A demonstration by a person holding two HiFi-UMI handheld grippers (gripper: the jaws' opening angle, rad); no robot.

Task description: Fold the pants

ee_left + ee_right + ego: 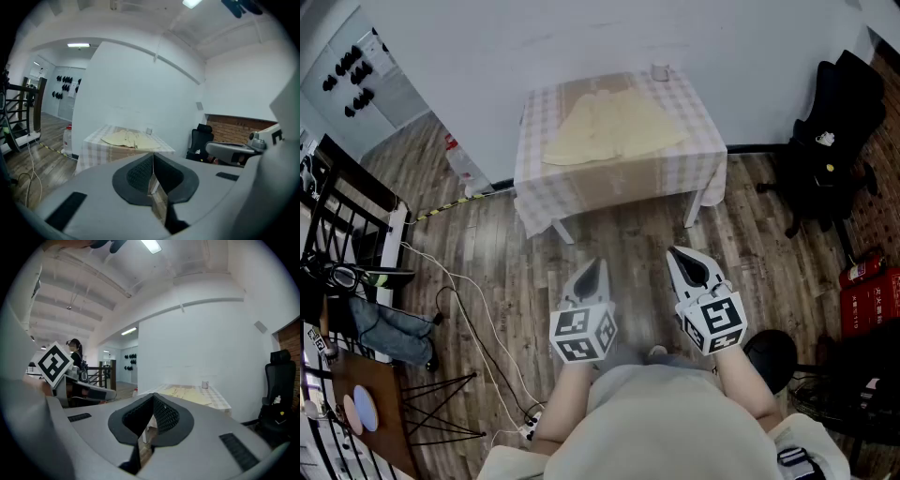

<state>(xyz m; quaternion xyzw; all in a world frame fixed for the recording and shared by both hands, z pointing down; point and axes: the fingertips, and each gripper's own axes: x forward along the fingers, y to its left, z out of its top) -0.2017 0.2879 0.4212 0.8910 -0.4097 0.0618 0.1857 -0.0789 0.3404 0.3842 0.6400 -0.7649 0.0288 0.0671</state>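
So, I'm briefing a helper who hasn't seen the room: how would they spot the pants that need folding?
Against the white wall stands a small table draped in a checked cloth. The pants lie spread on its top. They are pale yellow and by far the largest thing there; the only neighbour is a small white cup at the far right corner.

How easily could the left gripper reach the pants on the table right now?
Probably not from here. The left gripper hangs shut near the person's body, with open floor between it and the table holding the pants. Nothing blocks stepping closer.
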